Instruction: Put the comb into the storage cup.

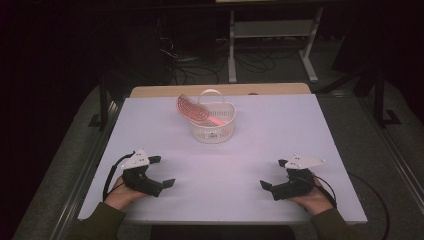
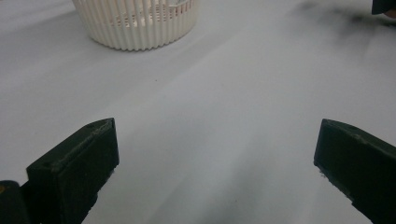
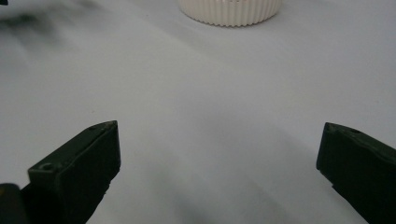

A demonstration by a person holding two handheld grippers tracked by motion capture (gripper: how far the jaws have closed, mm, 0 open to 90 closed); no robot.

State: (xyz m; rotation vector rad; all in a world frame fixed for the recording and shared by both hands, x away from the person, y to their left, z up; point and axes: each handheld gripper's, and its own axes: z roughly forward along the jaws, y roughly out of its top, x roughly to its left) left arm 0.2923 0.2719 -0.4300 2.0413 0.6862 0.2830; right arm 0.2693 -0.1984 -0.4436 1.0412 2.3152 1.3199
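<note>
A small white ribbed basket [image 1: 213, 129] with a hoop handle stands at the table's far middle. A pink hairbrush [image 1: 194, 110] leans in it, its head sticking out over the left rim. My left gripper [image 1: 161, 172] rests near the front left, open with nothing between its jaws. At the front right my right gripper [image 1: 274, 174] is also open and holds nothing. The left gripper view has the basket [image 2: 140, 28] ahead at upper left. The right gripper view catches the basket's base [image 3: 229, 11] at the top edge.
The white table [image 1: 260, 145] spans the view, with a wooden strip [image 1: 150, 91] along its far edge. Beyond it lie a dark floor, cables and a metal stand [image 1: 270, 30]. A hand holds each gripper near the front edge.
</note>
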